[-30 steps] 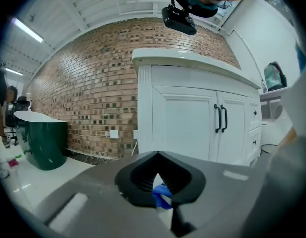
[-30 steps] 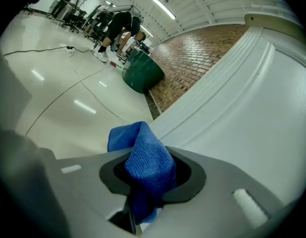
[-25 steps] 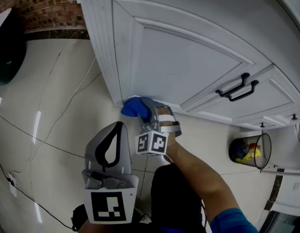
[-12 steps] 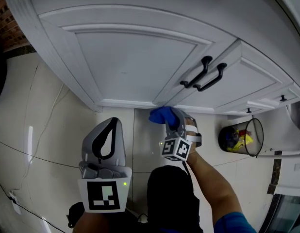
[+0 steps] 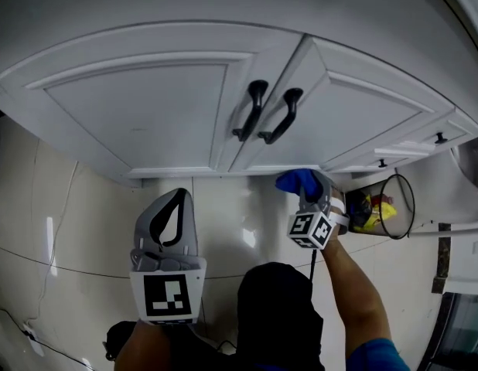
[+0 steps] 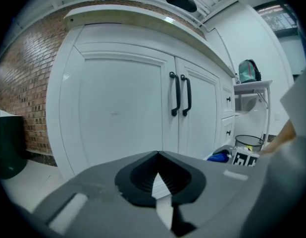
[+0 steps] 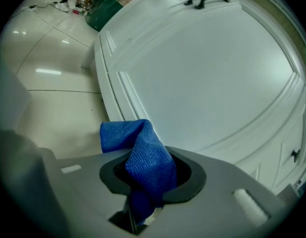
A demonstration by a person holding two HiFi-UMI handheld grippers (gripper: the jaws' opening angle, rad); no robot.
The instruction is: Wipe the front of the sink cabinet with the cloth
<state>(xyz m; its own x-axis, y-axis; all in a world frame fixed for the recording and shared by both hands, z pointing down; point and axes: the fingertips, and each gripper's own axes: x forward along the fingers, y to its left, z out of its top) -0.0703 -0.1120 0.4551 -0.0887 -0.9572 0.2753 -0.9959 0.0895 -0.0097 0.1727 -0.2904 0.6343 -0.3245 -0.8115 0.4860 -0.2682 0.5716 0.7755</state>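
"Blue cloth, location?" asks the supervisor.

"Pinched in the R gripper, jaws closed on it, a fold sticking out fwd," the inspector replies. "Head view puts it at the bottom rail of the R door, low on the cabinet, bin near on its R. It's pressed to the white paint or just off it. Contact not confirmed from either view."

"L gripper?"

"L gripper is held back over the floor, well clear of the cabinet and facing the L door. Jaws together, nothing btwn them. No part in the job at this point."

"Step in hand?"

"Inspector's reading: a wiping pass along the lower edge, R-hand side. Nothing on the paint shows which areas are done, so progress can't be rated beyond 'under way'."

"Next move, what does it call for?"

"Judgement only. The operator needs the cloth, not the jaw plastic, meeting the surface, so the wrist angle wants watching. Then steady pressure and overlapping passes up over the R door panel. Care round the handles, where that loose fold could snag. The grip is on a narrow bunch of cloth, and hard drag might pull it free and force a re-grip. L door is within reach but needs a shift of stance. L gripper can stay idle unless a door swings and needs steadying."
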